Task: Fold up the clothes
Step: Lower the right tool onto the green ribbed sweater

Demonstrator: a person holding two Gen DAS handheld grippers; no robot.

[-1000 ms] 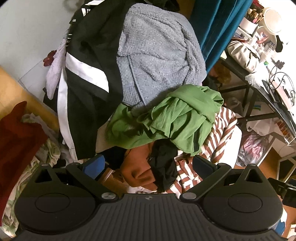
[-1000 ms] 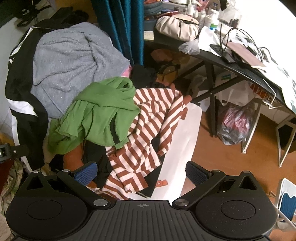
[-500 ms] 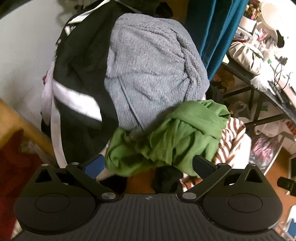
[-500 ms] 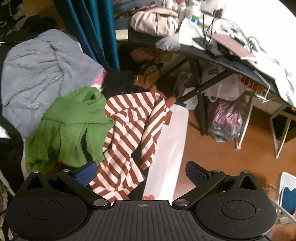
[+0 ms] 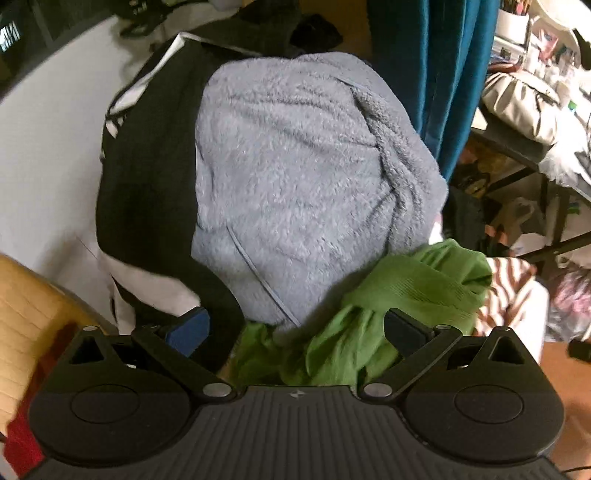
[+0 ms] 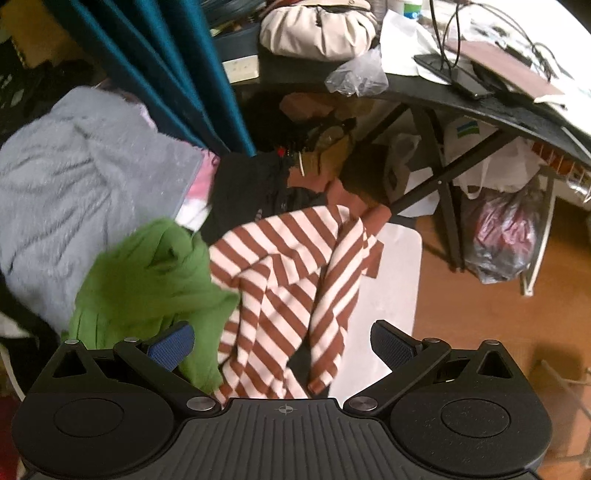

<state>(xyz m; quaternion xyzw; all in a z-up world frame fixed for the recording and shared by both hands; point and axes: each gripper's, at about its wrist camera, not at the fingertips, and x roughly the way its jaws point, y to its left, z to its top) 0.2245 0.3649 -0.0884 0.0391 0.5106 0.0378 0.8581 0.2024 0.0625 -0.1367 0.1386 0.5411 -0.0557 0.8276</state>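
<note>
Two hand-held grippers hang over a heap of unfolded clothes, each with its jaws spread wide and nothing between them. Ahead of the left gripper, a grey fleece fills most of the left wrist view, with a black garment with white stripes lying along its left side. A crumpled green garment sits just beyond that gripper's fingertips, toward the right, its lower folds running down under the gripper body.

The right gripper looks over a brown-and-white striped top, draped straight ahead between its fingers. The green garment lies by its left finger, blurred, and the fleece is farther left. Only this view shows the striped top in full; the left wrist camera catches just a sliver of it at the far right. Only the right wrist view shows the wooden floor and a plastic bag under a black desk off to the right. A beige bag rests on the desk, and a teal curtain hangs ahead on the left. The black striped garment appears clearly only in the left wrist view.
</note>
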